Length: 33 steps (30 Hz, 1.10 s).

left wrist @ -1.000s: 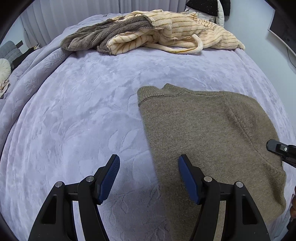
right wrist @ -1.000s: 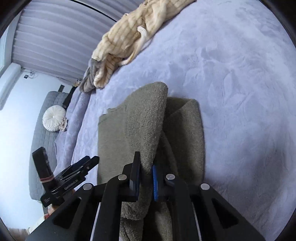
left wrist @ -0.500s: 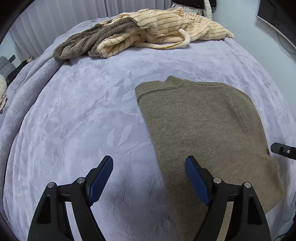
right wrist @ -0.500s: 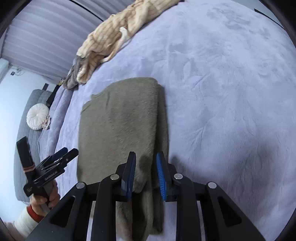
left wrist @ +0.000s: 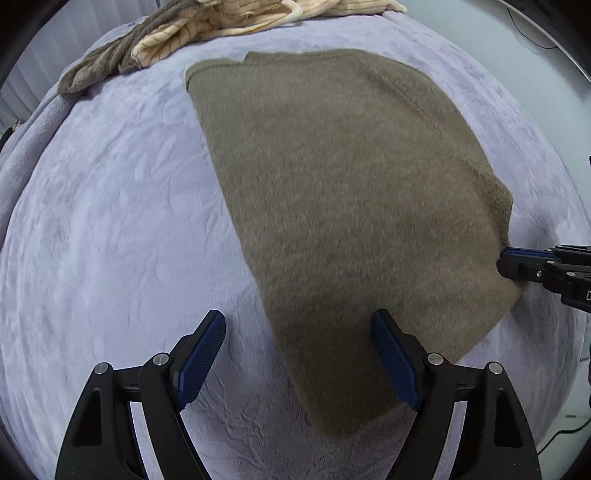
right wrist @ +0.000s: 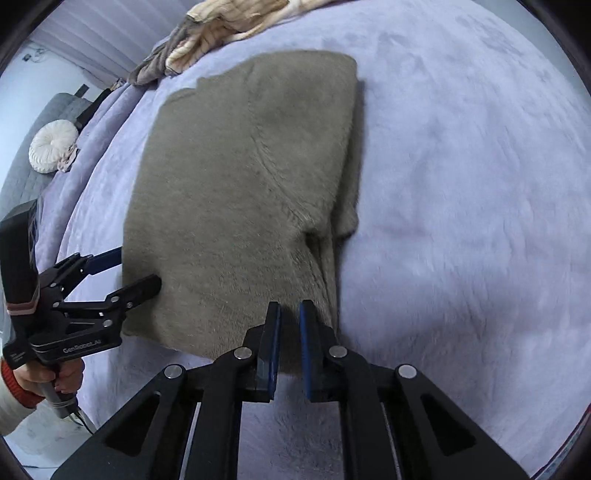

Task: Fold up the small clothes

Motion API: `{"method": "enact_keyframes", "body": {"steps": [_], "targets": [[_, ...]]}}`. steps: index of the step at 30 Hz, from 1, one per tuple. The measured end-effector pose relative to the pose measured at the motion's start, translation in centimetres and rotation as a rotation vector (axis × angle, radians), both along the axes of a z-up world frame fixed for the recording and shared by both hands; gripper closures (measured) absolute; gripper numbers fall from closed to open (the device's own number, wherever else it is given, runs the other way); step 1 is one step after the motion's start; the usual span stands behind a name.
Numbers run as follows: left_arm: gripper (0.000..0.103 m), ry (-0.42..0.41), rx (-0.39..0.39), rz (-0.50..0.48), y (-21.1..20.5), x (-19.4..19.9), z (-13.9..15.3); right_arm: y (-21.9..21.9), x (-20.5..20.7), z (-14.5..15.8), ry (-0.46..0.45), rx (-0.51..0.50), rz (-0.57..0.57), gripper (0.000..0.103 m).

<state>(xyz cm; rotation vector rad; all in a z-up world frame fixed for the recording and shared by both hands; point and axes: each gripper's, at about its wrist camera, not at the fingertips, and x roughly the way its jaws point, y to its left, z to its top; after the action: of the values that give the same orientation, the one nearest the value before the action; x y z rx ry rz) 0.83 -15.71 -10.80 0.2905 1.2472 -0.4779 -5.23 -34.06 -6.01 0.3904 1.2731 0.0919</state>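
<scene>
One folded sweater [left wrist: 347,206] lies on the bed [left wrist: 110,221]. The left hand-held gripper [left wrist: 299,354], jaws just widening, straddles its 6 o'clock corner; the right hand-held gripper [right wrist: 290,332] is pressed together, empty. Two garments [left wrist: 177,33] at 12.

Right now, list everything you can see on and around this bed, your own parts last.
sweater: one, olive-brown, lying flat and folded on the bed, near both tools.
blanket: one, lilac, leaf-embossed, covering the bed.
clothes pile: one heap, cream-striped and grey-brown, at the far edge of the bed.
cushion: one, white, round, on grey seating beside the bed.
left tool: one, black with blue pads, jaws wide and just been opening, straddling the sweater's near edge without pinching it.
right tool: one, black with blue pads, nearly shut after closing, over the sweater's near edge; whether cloth is pinched I cannot tell.
hand: one, red-cuffed sleeve, gripping the left tool's handle.
</scene>
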Motion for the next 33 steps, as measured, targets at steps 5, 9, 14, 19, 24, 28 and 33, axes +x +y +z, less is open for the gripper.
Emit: {"method": "enact_keyframes", "body": {"steps": [5, 9, 14, 19, 24, 28, 33], "targets": [[0.015, 0.048, -0.038, 0.03, 1.5, -0.3, -0.3, 0.8, -2.0, 0.2, -0.038, -0.061, 0.028, 0.096], [0.015, 0.037, -0.029, 0.031, 1.8, -0.7, 0.1, 1.2, -2.8, 0.5, -0.008, -0.072, 0.032, 0.096], [0.015, 0.048, -0.035, 0.07, 2.6, -1.1, 1.0, 1.2, -3.4, 0.8, 0.027, -0.064, 0.017, 0.095], [0.015, 0.052, -0.027, 0.104, 3.7, -1.3, 1.5, 1.2, -4.2, 0.4, 0.076, -0.075, -0.014, 0.094], [0.015, 0.048, -0.02, 0.119, 4.6, -1.6, 2.1, 0.7, -5.0, 1.4, 0.067, -0.045, -0.069, 0.091], [0.015, 0.056, -0.032, 0.147, 5.3, -1.4, 2.7, 0.8, -4.8, 2.6, 0.044, -0.046, -0.078, 0.091], [0.015, 0.05, -0.016, 0.158, 5.6, -1.6, 3.0, 1.1, -4.0, 3.4, 0.014, -0.025, -0.081, 0.091]]}}
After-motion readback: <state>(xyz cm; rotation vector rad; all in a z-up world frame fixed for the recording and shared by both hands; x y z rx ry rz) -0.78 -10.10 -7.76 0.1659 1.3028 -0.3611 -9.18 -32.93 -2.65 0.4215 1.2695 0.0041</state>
